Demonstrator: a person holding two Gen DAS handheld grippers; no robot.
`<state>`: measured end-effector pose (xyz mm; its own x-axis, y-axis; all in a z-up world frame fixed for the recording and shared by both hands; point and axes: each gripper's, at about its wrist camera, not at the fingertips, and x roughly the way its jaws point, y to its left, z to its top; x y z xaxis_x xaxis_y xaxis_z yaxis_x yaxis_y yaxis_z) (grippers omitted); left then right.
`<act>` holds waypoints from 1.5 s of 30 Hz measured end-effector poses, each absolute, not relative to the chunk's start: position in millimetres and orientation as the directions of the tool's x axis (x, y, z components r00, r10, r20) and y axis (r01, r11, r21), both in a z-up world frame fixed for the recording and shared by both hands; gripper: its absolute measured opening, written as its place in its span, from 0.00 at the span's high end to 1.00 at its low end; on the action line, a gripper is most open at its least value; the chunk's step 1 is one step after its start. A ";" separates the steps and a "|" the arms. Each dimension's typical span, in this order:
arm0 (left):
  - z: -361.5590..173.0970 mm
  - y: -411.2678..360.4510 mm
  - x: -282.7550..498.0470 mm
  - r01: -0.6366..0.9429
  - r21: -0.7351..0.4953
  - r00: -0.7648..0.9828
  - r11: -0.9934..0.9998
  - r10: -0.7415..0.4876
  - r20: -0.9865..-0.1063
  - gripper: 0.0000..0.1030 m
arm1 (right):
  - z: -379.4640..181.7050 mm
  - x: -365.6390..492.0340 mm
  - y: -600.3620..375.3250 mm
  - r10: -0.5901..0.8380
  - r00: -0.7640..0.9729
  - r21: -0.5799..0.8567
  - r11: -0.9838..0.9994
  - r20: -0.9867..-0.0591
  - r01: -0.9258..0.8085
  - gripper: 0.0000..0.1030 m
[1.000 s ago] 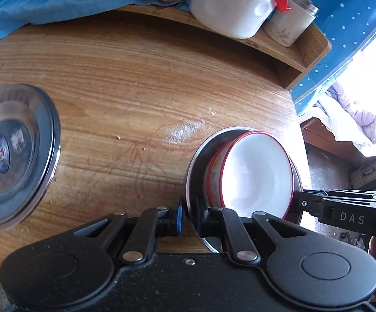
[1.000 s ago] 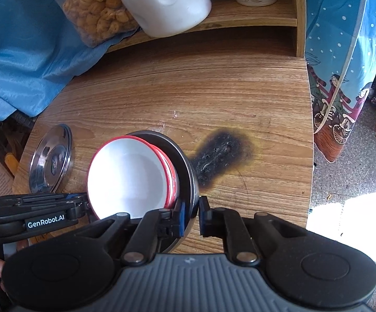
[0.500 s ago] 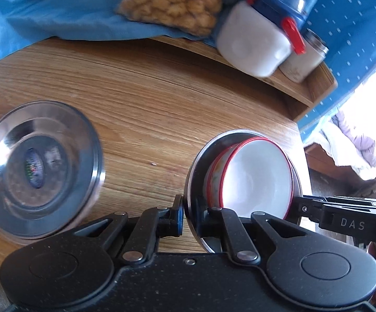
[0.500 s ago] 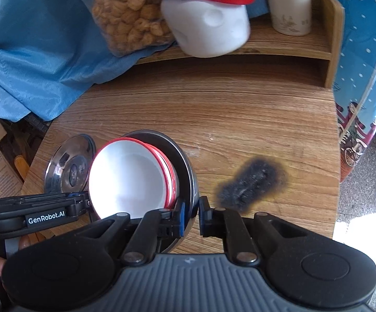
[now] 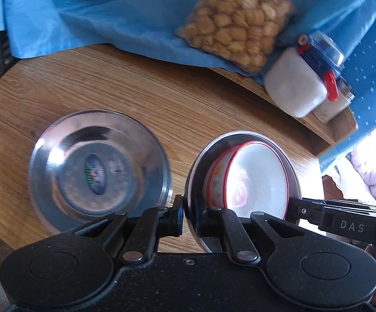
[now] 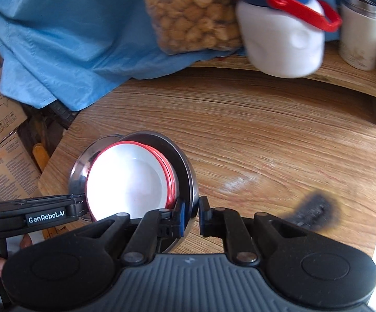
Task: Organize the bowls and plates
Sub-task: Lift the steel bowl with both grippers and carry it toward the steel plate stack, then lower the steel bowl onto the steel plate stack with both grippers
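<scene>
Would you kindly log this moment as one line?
left gripper: shut on steel bowl rim | right gripper: shut on opposite rim | white bowl nested inside | steel plate on table

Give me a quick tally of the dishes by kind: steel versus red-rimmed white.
Steel dishes: 2, the held dish and the table dish.
Red-rimmed white bowls: at least 2, nested in the held dish; the stacked rims make an exact count unclear.
Total: at least 4.

A clear bag of brown nuts (image 6: pixel 190 15) lies on crumpled blue cloth (image 6: pixel 70 44) beside a white jug (image 6: pixel 284 49) and a cream tin (image 6: pixel 361 39).
</scene>
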<state>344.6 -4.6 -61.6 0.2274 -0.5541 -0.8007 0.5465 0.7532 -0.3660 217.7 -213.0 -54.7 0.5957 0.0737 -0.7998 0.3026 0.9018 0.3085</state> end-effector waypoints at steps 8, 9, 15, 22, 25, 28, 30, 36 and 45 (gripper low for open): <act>-54.2 23.9 366.8 0.526 -0.345 0.271 0.777 -0.538 -0.798 0.93 | -53.8 245.7 -189.6 0.109 0.611 0.321 0.914 -0.784 0.249 0.89; -53.0 26.8 370.1 0.525 -0.341 0.276 0.780 -0.535 -0.798 0.93 | -54.0 249.5 -187.0 0.113 0.614 0.324 0.914 -0.781 0.244 0.89; -49.1 43.7 387.1 0.512 -0.326 0.298 0.795 -0.520 -0.800 0.93 | -57.1 269.5 -169.3 0.136 0.619 0.336 0.916 -0.774 0.219 0.89; -55.1 60.4 402.2 0.487 -0.328 0.292 0.809 -0.505 -0.812 0.93 | -64.7 288.2 -154.8 0.155 0.599 0.337 0.919 -0.786 0.204 0.89; -59.9 66.9 407.9 0.477 -0.330 0.283 0.815 -0.498 -0.820 0.93 | -69.9 294.9 -149.1 0.162 0.585 0.338 0.919 -0.794 0.205 0.89; -66.0 71.4 414.0 0.463 -0.335 0.272 0.820 -0.492 -0.827 0.93 | -74.9 301.7 -144.2 0.165 0.571 0.335 0.919 -0.804 0.207 0.89; -69.3 73.9 417.8 0.455 -0.340 0.266 0.823 -0.490 -0.830 0.93 | -76.7 305.2 -141.7 0.165 0.563 0.331 0.920 -0.810 0.208 0.89; -78.3 80.0 427.2 0.435 -0.345 0.256 0.831 -0.482 -0.838 0.93 | -82.8 317.6 -135.7 0.168 0.537 0.322 0.924 -0.827 0.207 0.88; -83.1 80.5 439.8 0.423 -0.338 0.249 0.841 -0.466 -0.849 0.94 | -86.5 332.3 -134.2 0.174 0.518 0.317 0.927 -0.838 0.202 0.88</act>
<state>439.8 80.5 -83.1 0.2493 -0.4662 -0.8488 0.4232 0.8408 -0.3375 332.3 -134.2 -86.5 0.5177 0.1739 -0.8377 0.2016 0.9267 0.3170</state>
